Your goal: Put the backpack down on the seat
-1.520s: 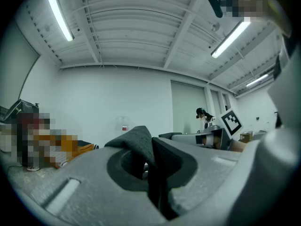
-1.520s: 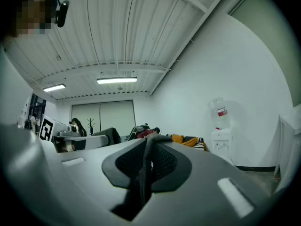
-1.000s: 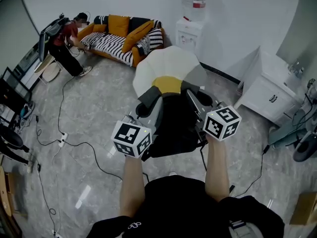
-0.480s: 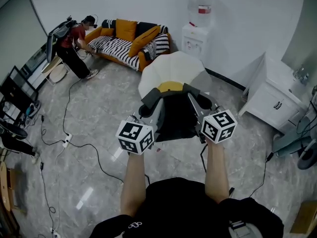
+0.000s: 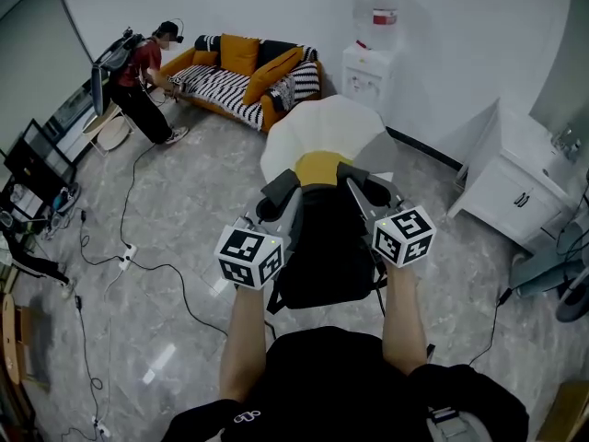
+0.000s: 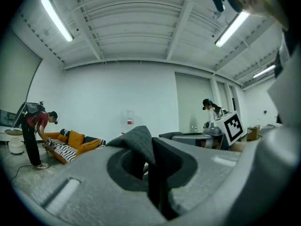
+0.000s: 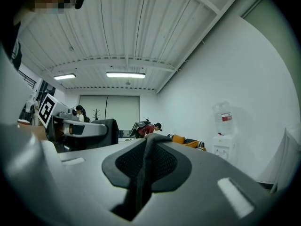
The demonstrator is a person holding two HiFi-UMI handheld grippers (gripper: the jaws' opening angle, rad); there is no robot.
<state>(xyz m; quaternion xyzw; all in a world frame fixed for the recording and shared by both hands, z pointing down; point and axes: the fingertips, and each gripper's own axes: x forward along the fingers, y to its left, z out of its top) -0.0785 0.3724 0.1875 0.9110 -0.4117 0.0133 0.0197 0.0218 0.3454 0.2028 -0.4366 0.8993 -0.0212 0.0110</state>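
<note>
**A:** So, where is the backpack [image 5: 327, 247]?

**B:** It hangs on the near side of the seat [image 5: 322, 118], slung between the two grippers. Its top overlaps the near edge of the seat's yellow cushion [image 5: 319, 164]. I can't tell whether it touches the seat.

**A:** And how does it look?

**B:** The body is black, plain and matte, roughly boxy, and it hangs upright. Two padded dark grey straps rise from its top and spread apart, one towards each gripper. The padding is thick, and the black body sags below it.

**A:** What are the jaws doing?

**B:** Both are clamped. The left gripper [image 6: 149, 149] has its jaws pressed on the left strap [image 6: 134, 142], and the grey fabric is folded into a peak above the pads. The right gripper [image 7: 143, 166] has its jaws closed on the right strap [image 7: 157, 161], whose mesh lining shows on either side of the pinch.

**A:** And the seat itself?

**B:** It is a white shell fanned out like petals, with the cushion in its middle.

**A:** Is there anything else around it?

**B:** Beyond the seat to the left there is a striped sofa [image 5: 235, 76] with orange pillows, and a person [image 5: 143, 81] bends over its far end. A water dispenser [image 5: 368, 63] stands just beyond the seat, against the wall.
</note>
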